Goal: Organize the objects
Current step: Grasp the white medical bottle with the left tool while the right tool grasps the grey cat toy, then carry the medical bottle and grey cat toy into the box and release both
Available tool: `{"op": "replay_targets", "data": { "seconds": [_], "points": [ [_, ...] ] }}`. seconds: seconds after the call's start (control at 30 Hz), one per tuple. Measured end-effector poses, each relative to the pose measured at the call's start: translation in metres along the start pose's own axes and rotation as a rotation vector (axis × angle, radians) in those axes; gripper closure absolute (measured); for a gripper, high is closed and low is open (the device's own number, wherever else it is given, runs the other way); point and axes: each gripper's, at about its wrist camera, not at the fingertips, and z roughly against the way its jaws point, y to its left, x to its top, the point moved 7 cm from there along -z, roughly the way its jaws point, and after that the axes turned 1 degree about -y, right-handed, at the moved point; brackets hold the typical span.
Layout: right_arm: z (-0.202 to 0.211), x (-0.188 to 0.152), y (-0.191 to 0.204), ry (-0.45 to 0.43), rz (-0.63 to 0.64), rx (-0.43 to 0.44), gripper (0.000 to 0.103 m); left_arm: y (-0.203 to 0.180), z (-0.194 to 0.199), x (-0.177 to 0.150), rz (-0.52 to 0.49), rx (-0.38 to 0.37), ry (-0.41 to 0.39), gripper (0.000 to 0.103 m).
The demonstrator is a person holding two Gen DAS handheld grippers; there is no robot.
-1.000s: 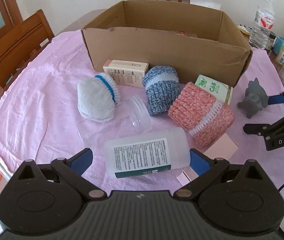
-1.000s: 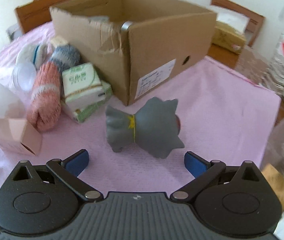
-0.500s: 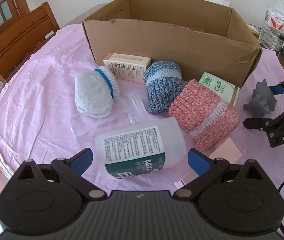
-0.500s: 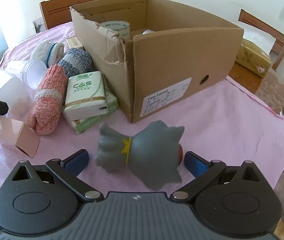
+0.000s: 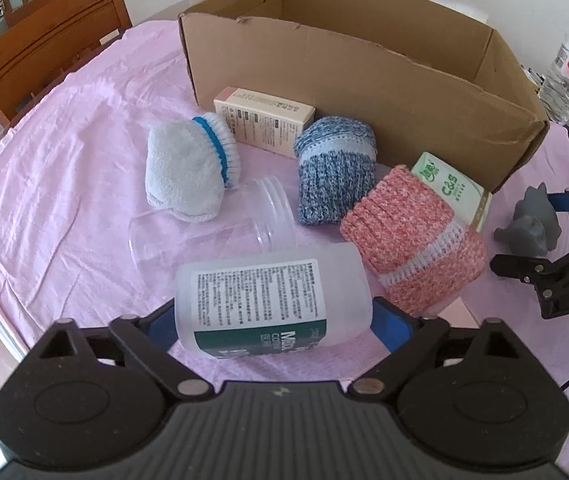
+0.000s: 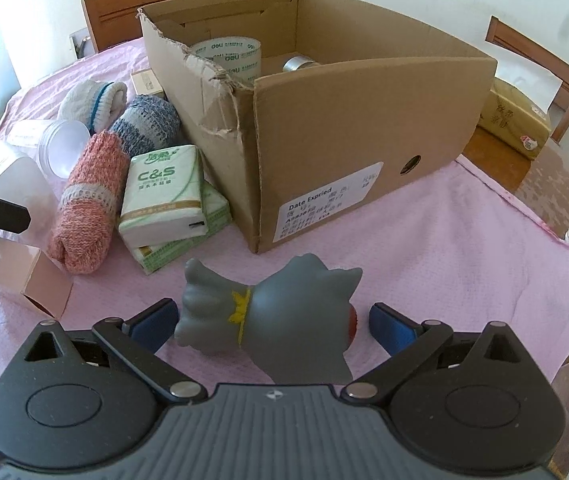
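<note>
Left gripper (image 5: 271, 322) jaws closing around the lying plastic bottle (image 5: 270, 304), pads at its sides. Right gripper (image 6: 271, 322) stands apart, straddling the grey toy (image 6: 272, 320), likely for boxing both in the cardboard box (image 6: 364, 140).

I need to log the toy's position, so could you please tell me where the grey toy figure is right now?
The grey toy figure lies on the pink tablecloth between the right gripper's open fingers, in front of the cardboard box's near corner, right of the tissue packs.

A frosted white plastic bottle (image 5: 272, 304) with a printed label and green band lies on its side on the pink-clothed table, near its front edge. A grey rubbery cat-like toy (image 6: 272, 316) with a yellow collar lies on its side toward the table's right edge, before the open cardboard box (image 6: 364, 120).
</note>
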Motion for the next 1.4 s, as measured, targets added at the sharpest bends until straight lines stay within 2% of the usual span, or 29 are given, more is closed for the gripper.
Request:
{"op": "replay_targets", "data": {
  "seconds": [0.13,0.4,0.77,0.9,1.23,1.4],
  "points": [
    [0.003,0.001,0.001,0.005,0.001,-0.002,0.004,0.004,-0.001,0.001,0.017,-0.005,0.002,0.017],
    [0.01,0.001,0.004,0.018,-0.004,-0.013,0.024,0.002,-0.002,0.003,-0.02,-0.028,-0.003,0.019],
    [0.024,0.002,0.011,0.037,-0.029,-0.011,0.025,0.004,0.003,0.009,-0.096,-0.095,0.02,0.02],
    [0.032,0.004,0.012,0.053,-0.065,0.003,0.025,0.005,0.011,0.015,-0.124,-0.149,0.04,0.02],
    [0.067,0.023,0.019,0.051,-0.111,0.002,0.025,-0.004,0.041,0.041,-0.323,-0.228,0.047,0.02],
    [0.09,0.045,0.021,0.025,-0.109,0.001,0.025,-0.009,0.059,0.063,-0.41,-0.263,0.011,0.02]
  ]
}}
